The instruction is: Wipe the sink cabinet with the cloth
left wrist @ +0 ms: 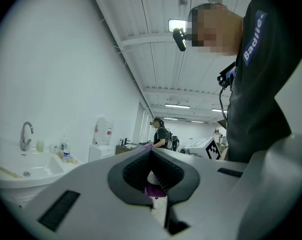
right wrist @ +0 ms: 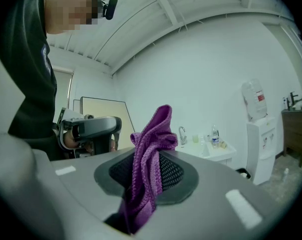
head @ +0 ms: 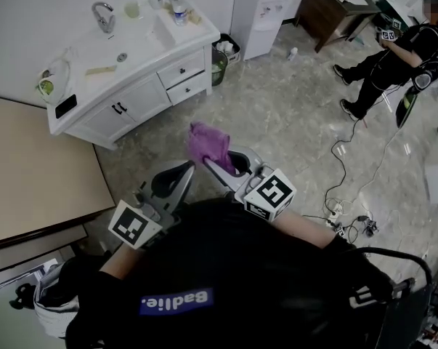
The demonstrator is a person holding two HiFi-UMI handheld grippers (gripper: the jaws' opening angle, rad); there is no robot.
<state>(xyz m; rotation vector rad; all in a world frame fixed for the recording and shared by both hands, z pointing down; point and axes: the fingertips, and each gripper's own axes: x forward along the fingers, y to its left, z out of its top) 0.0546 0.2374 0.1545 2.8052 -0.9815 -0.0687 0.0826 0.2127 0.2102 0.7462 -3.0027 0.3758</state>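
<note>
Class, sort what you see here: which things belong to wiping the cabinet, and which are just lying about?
For the job: cloth; right tongs, shut on it; sink cabinet.

Lying about: bottle; water dispenser; bin; cables on the floor.

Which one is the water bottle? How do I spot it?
Find the white sink cabinet against the wall. On its top, at the end nearest the water dispenser, stands the bottle. It is clear and upright, taller than the pale green cup near the faucet.
</note>
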